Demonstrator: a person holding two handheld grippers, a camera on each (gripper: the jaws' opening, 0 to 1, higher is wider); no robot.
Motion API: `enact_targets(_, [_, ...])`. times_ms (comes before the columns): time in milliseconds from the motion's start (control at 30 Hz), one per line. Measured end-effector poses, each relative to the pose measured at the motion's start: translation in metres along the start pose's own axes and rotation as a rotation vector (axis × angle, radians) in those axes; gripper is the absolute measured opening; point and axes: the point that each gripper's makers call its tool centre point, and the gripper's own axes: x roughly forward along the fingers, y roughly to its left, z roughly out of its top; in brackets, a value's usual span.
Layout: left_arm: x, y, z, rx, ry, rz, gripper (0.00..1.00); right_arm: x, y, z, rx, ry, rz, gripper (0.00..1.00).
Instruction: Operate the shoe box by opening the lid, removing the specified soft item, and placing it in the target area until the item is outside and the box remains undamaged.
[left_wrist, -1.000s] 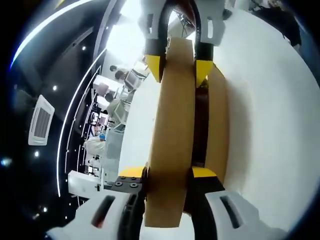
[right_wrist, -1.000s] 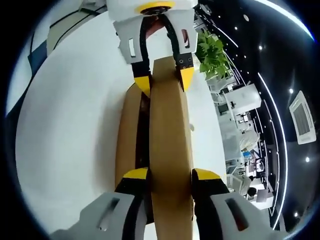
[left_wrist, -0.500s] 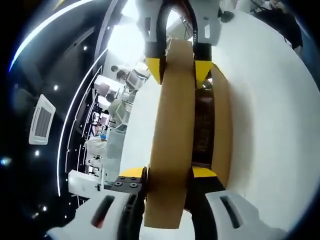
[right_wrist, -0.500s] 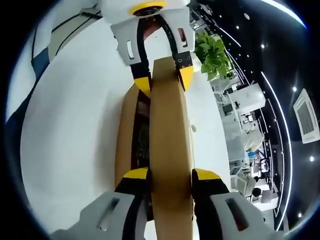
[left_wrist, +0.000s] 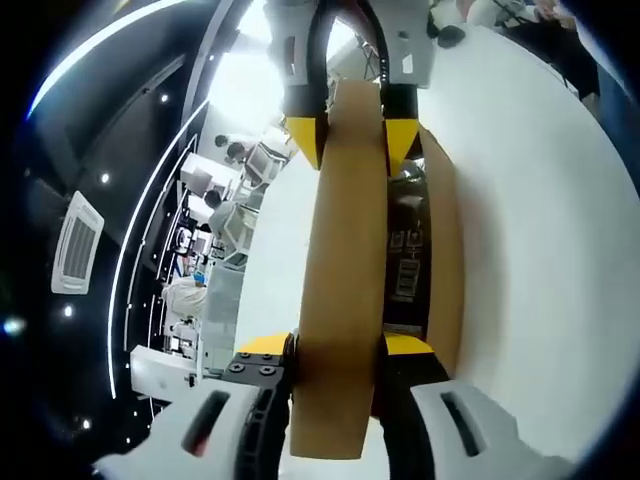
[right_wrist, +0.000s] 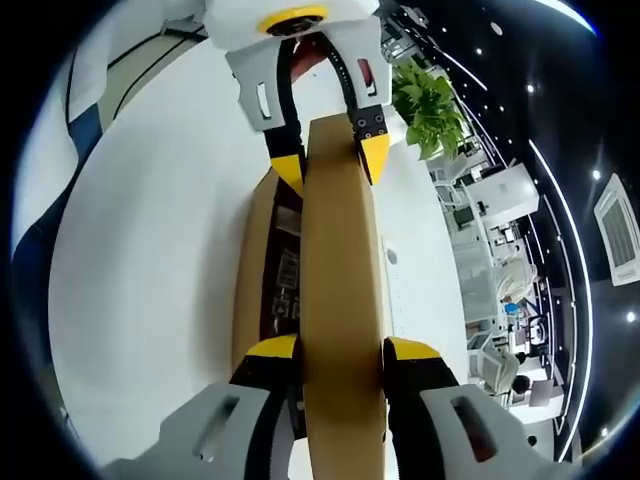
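Observation:
A brown cardboard shoe box lid (left_wrist: 340, 240) stands edge-on, tilted up off the box. My left gripper (left_wrist: 338, 346) is shut on its near end, and my right gripper (left_wrist: 348, 140) clamps the far end. In the right gripper view the same lid (right_wrist: 342, 250) runs from my right gripper (right_wrist: 340, 350) up to the left gripper (right_wrist: 328, 158). The box wall (left_wrist: 446, 250) (right_wrist: 252, 260) lies beside the lid. Through the gap shows a dark interior (left_wrist: 406, 262) (right_wrist: 286, 285) with pale printed patches. I cannot make out the soft item.
The box rests on a white table (left_wrist: 540, 240) (right_wrist: 150, 250) with broad bare room around it. A green plant (right_wrist: 430, 100) stands past the table edge. Desks and a person (left_wrist: 195, 290) lie far off, under a dark ceiling with a vent (left_wrist: 75, 245).
The gap between lid and box has widened as the lid swung up. More of the dark interior and its pale patches now shows. Both grippers keep their grip.

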Motion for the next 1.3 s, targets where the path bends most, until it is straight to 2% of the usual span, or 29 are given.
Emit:
enact_targets(500, [0.000,0.011,0.003,-0.006,0.001,-0.038,0.33,-0.002,-0.011,0.000,0.012,0.010,0.031,0.31])
enact_targets(600, [0.001,0.011,0.002,-0.015,0.009,-0.076,0.33,-0.001,-0.011,0.000,0.042,0.004,0.056,0.32])
enact_targets(733, [0.002,0.017,0.003,-0.022,0.024,-0.090,0.33,-0.001,-0.017,0.000,0.048,0.004,0.071,0.32])
enact_targets(1067, [0.000,0.024,0.005,-0.036,0.004,-0.116,0.33,-0.004,-0.025,0.002,0.064,0.009,0.122,0.31])
enact_targets(1300, [0.002,0.029,0.004,-0.051,0.008,-0.156,0.33,-0.003,-0.029,0.002,0.093,0.017,0.142,0.32])
